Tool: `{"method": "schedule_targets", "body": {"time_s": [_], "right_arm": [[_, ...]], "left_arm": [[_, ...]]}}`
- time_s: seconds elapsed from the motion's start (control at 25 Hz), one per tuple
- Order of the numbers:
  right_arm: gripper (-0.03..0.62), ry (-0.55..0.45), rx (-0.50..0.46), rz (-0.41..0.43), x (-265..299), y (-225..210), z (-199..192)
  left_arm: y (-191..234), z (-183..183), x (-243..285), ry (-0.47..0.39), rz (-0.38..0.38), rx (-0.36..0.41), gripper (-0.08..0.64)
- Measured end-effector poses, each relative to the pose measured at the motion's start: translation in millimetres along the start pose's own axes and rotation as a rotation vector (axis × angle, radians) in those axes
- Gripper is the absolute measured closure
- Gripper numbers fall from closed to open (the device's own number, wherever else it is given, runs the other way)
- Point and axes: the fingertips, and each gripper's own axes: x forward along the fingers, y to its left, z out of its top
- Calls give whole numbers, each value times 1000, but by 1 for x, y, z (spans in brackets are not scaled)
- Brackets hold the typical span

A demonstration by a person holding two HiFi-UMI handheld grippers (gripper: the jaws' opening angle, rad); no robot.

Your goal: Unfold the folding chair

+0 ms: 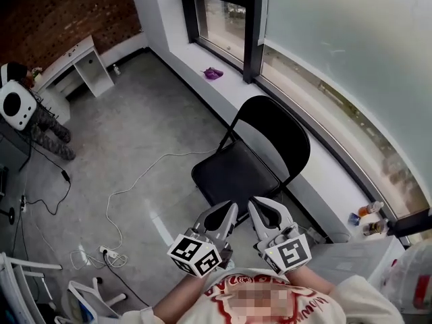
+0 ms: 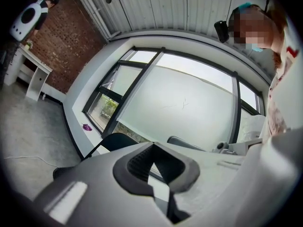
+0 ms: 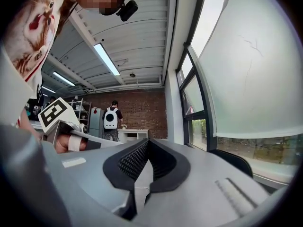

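Black chair [image 1: 236,171] stands open straight ahead of your tongs, back toward the window; left tongs [image 1: 228,211] and right tongs [image 1: 258,206] pressed together, empty, equally near.

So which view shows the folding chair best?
The head view: the folding chair stands unfolded by the window, seat and backrest both visible. The left gripper view catches only its backrest; the right gripper view, a dark sliver.
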Motion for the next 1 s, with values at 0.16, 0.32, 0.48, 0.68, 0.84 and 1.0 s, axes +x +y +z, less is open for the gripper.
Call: {"method": "schedule_targets", "body": {"time_s": [0.16, 0.32, 0.48, 0.68, 0.84, 1.0], "right_arm": [[568, 23, 41, 31, -74, 0, -8], [568, 45, 69, 60, -115, 14, -13], [568, 3, 66, 55, -132, 43, 8], [568, -71, 55, -28, -147, 88, 20], [568, -93, 92, -106, -155, 148, 9], [568, -55, 115, -116, -168, 204, -3]], "left_arm": [[-67, -43, -19, -9, 36, -24, 555], [-97, -60, -56, -1, 93, 0, 555], [-100, -42, -96, -66, 126, -2, 555], [-99, -32, -166, -87, 110, 45, 555], [-93, -39, -254, -29, 117, 74, 555], [-80, -58, -306, 9, 103, 70, 555]]}}
